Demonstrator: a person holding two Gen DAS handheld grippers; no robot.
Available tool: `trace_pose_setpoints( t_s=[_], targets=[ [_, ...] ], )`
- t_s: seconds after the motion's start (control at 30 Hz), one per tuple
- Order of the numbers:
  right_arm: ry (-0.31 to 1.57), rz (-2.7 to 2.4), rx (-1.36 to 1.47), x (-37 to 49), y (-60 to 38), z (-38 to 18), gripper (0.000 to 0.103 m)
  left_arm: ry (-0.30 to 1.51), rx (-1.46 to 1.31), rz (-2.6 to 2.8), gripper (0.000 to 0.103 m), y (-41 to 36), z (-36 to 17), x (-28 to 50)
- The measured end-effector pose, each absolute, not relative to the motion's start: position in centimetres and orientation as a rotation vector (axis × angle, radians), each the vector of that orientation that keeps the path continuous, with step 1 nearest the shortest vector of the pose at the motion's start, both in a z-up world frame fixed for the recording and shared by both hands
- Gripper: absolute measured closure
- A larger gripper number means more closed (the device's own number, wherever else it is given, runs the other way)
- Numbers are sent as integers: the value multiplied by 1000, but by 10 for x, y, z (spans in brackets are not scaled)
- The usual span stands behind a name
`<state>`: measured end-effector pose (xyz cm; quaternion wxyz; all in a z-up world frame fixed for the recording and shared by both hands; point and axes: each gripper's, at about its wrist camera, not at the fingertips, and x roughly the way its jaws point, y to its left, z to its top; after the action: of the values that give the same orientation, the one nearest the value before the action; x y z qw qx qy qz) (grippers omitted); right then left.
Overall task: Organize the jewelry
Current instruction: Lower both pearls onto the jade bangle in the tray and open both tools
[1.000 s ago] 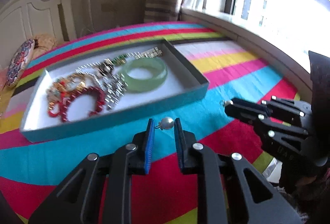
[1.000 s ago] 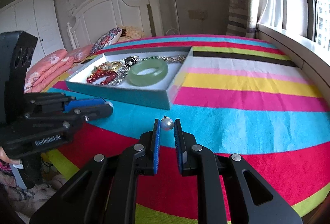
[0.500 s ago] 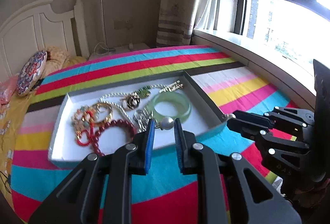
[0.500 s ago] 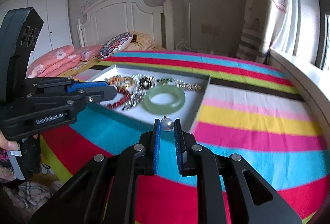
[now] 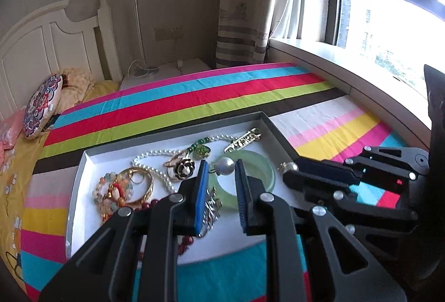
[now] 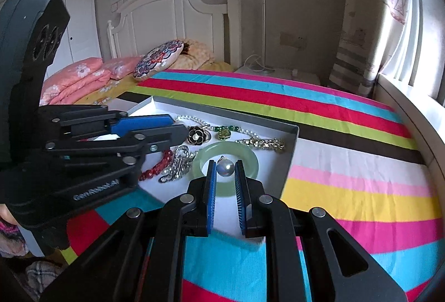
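Observation:
My left gripper [image 5: 221, 167] is shut on a pearl earring [image 5: 225, 166] and holds it over the white tray [image 5: 80, 171], above the green jade bangle [image 5: 264, 168]. My right gripper [image 6: 225, 167] is shut on a second pearl earring [image 6: 225, 168] and holds it above the bangle [image 6: 250, 160] too. The tray also holds a pearl necklace [image 5: 150, 156], a black flower ring [image 6: 197, 134], a red bead bracelet [image 6: 157, 167], gold bangles [image 5: 141, 182] and a gold chain [image 6: 261, 144]. The right gripper also shows in the left wrist view [image 5: 289, 170], just right of mine.
The tray [image 6: 293, 135] lies on a bed with a striped cover [image 6: 333, 190]. Pillows [image 6: 158, 58] and a white headboard [image 6: 172, 21] are at the far end. A window sill [image 5: 347, 74] and curtain run along the right side.
Both grippers have moved forward with their pearls, from over the bedcover in front of the tray to above the tray and the jade bangle.

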<state>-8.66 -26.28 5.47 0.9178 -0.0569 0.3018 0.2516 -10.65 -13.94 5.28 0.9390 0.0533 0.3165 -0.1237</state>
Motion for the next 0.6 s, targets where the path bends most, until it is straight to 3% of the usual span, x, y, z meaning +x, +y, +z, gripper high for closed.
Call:
trace_pose_setpoints(
  t_s=[0.6],
  targets=[
    [690,498,-131,-56,-251,39,88,703,150,-243,84,-154,43,-62]
  ],
)
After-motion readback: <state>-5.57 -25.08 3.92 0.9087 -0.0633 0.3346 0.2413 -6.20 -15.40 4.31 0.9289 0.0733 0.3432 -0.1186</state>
